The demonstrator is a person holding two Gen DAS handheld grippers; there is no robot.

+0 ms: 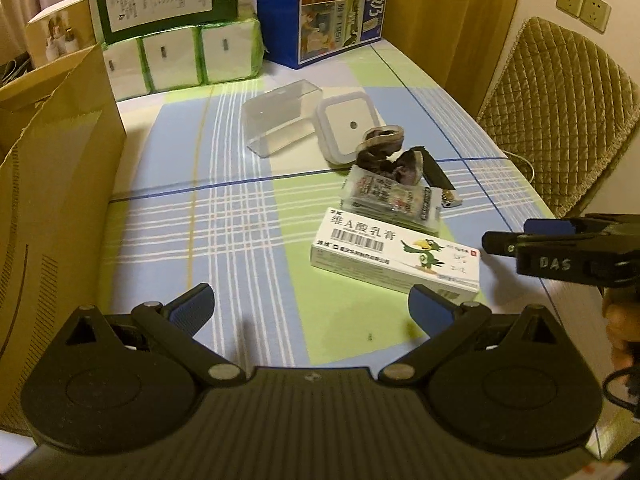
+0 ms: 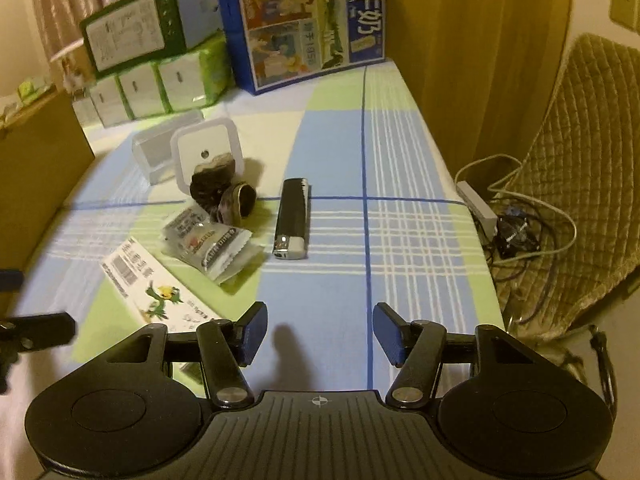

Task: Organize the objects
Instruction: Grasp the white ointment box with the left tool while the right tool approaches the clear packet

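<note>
Holding both tongs wide apart, left tongs [image 1: 310, 306] and right tongs [image 2: 319, 332], I hover low before the lighter [image 2: 292, 220], ready to sort.

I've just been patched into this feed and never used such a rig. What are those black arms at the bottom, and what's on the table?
Each picture comes from a camera on a hand-held two-finger gripper, looking along its fingers. The left gripper and right gripper are both open and hold nothing. On the checked tablecloth lie an ointment box, a snack packet, a black lighter, a dark scrunchie, a white square night light and a clear plastic box.
</note>
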